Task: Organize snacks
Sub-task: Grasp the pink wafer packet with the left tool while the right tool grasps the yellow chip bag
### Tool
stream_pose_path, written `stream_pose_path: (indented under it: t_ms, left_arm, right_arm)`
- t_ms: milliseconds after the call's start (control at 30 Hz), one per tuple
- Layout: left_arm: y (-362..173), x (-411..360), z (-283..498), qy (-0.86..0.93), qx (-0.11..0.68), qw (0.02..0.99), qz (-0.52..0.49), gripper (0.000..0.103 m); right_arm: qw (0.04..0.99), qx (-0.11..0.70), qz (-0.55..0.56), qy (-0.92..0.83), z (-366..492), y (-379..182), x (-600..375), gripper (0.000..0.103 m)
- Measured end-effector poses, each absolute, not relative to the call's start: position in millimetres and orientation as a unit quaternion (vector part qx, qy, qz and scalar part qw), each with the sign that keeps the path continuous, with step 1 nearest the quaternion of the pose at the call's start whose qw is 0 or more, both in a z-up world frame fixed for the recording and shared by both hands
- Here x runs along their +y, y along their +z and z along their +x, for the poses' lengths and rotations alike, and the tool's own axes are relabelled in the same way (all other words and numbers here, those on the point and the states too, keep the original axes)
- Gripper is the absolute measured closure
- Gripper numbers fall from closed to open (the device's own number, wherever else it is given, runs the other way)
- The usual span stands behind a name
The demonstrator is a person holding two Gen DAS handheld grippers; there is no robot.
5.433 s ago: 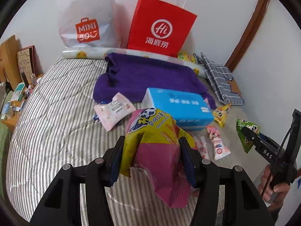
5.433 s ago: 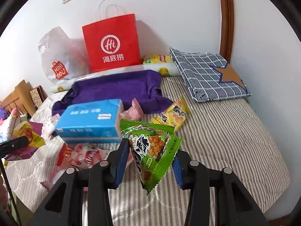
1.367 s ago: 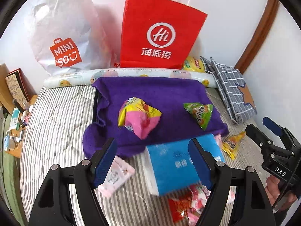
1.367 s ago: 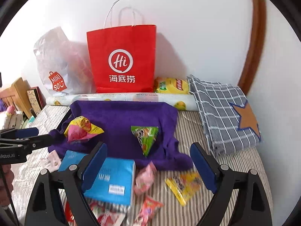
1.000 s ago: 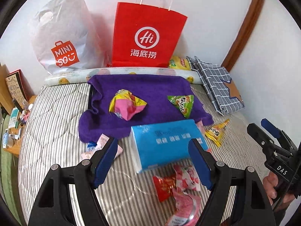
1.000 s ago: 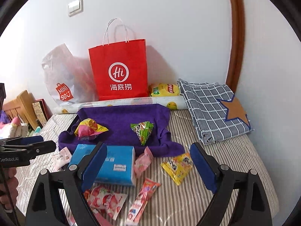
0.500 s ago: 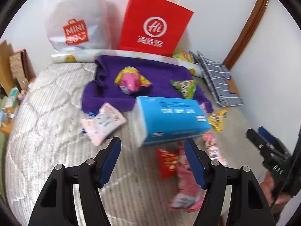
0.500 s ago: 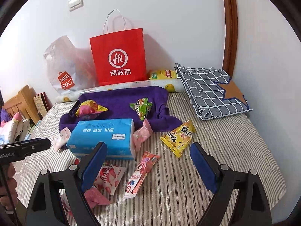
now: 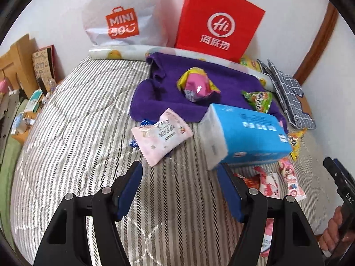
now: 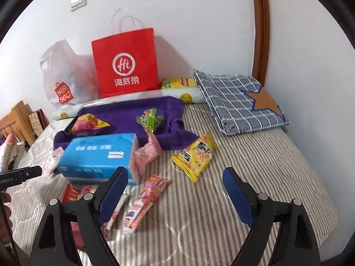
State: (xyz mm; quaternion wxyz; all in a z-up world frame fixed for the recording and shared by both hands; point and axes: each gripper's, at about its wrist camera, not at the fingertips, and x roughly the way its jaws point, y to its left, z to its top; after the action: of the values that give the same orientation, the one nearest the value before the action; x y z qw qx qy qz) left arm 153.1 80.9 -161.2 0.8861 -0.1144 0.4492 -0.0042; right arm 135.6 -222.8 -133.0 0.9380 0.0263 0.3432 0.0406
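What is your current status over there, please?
Left tool and right tool open, empty. Yellow-pink packet and green packet on purple towel. Blue tissue pack amid loose snacks.

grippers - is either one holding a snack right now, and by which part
Nothing is held. The left hand-held gripper and the right hand-held gripper are both open and empty, over the striped bed.

We see a bed (image 10: 255, 177) with a grey striped quilt pushed against a plain white wall (image 10: 199, 22). A brown wooden door frame (image 10: 260, 33) rises at right, a light switch (image 10: 78, 1) sits high left, and a wooden headboard (image 9: 15, 64) stands beyond.
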Motion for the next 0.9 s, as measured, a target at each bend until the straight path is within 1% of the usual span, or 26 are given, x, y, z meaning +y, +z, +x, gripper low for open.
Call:
stream_pose_path:
  t_ms: [100, 267, 533, 767, 900]
  left_arm:
    - [-170, 81, 157, -0.015, 0.452, 0.884, -0.119, 0.034]
    - [-183, 73, 164, -0.023, 0.455, 0.885, -0.099, 0.034]
    - [-205, 81, 171, -0.016, 0.458, 0.884, -0.097, 0.034]
    - [-210, 84, 171, -0.012, 0.443, 0.892, -0.086, 0.034]
    - [-211, 85, 175, -0.023, 0.438, 0.893, -0.100, 0.034]
  right_arm:
    - [0.935, 0.351, 0.031, 0.033, 139, -142, -230, 0.020]
    - [0.931, 0.361, 0.036, 0.030, 148, -153, -237, 0.020]
    - [0.929, 0.370, 0.029, 0.017, 180, -170, -241, 0.020]
    - [0.922, 0.386, 0.026, 0.015, 209, -187, -242, 0.020]
    - [0.916, 0.400, 0.028, 0.021, 222, -196, -243, 0.020]
